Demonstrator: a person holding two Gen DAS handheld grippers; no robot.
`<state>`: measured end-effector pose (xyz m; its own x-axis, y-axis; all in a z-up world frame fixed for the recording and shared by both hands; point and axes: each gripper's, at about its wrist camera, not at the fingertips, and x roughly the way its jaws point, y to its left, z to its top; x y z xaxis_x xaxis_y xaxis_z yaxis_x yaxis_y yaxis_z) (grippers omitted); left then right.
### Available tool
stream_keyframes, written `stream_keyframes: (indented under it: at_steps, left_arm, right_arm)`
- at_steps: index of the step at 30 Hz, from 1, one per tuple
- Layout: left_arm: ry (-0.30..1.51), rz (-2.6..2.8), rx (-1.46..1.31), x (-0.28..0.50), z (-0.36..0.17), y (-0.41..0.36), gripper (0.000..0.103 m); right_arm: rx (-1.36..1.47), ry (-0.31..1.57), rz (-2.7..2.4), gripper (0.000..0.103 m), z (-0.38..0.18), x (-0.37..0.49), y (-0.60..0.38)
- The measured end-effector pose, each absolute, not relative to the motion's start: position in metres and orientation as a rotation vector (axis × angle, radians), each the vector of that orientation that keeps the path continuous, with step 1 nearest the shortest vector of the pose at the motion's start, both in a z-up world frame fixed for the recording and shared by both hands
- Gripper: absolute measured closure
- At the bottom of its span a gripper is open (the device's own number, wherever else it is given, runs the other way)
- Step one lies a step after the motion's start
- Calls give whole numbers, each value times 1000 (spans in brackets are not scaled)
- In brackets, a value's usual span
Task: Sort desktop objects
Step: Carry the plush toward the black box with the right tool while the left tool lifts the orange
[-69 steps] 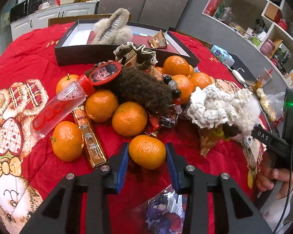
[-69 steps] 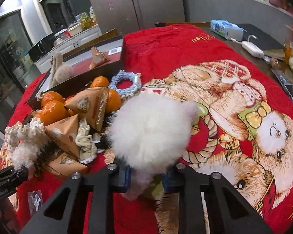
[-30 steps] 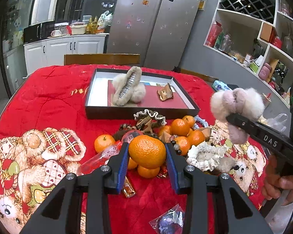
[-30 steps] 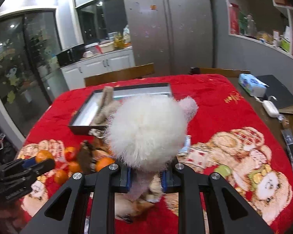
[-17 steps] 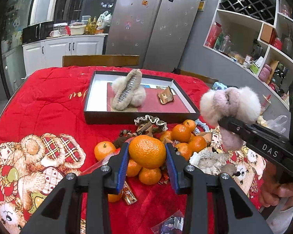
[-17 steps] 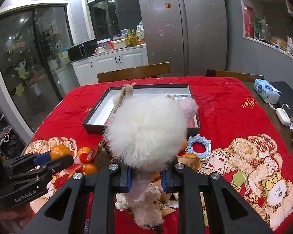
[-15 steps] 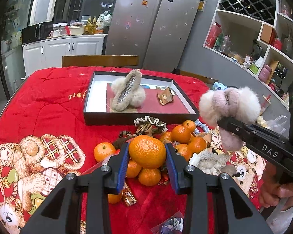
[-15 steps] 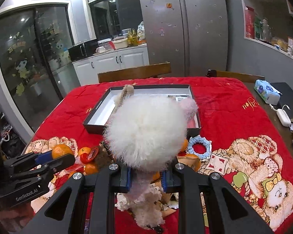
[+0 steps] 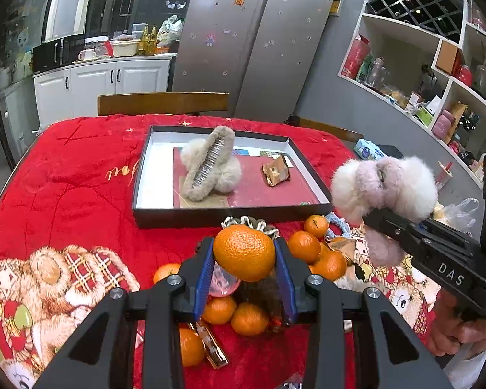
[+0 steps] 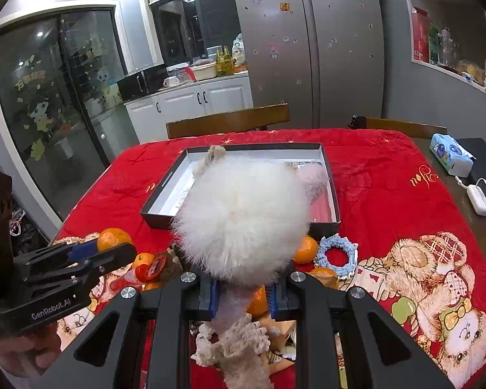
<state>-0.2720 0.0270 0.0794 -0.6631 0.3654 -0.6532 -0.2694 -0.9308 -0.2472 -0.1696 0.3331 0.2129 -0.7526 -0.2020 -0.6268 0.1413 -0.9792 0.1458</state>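
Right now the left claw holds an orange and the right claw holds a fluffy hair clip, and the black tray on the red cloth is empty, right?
Not quite: the black tray is not empty. The left wrist view shows a furry hair clip and a small gold packet in it. The left claw does hold the orange, the right claw the fluffy clip.

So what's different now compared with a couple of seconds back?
Both tongs have lifted their catch off the red cloth. The left tongs closed on a mandarin from the pile and raised it; the right tongs carried the white fluffy clip up and toward the black box. Unchanged: the grey fluffy clip and gold wrapper lie in the box, and the remaining mandarins stay heaped.
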Motion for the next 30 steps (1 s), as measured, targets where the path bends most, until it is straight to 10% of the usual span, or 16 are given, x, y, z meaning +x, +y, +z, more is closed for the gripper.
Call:
stream_keyframes:
  at_steps: [30]
  left_arm:
    - [-120,2490,-1143,-382,57,69,65]
  right_arm:
    - [1101,-112,-2794,82,193,-236,342]
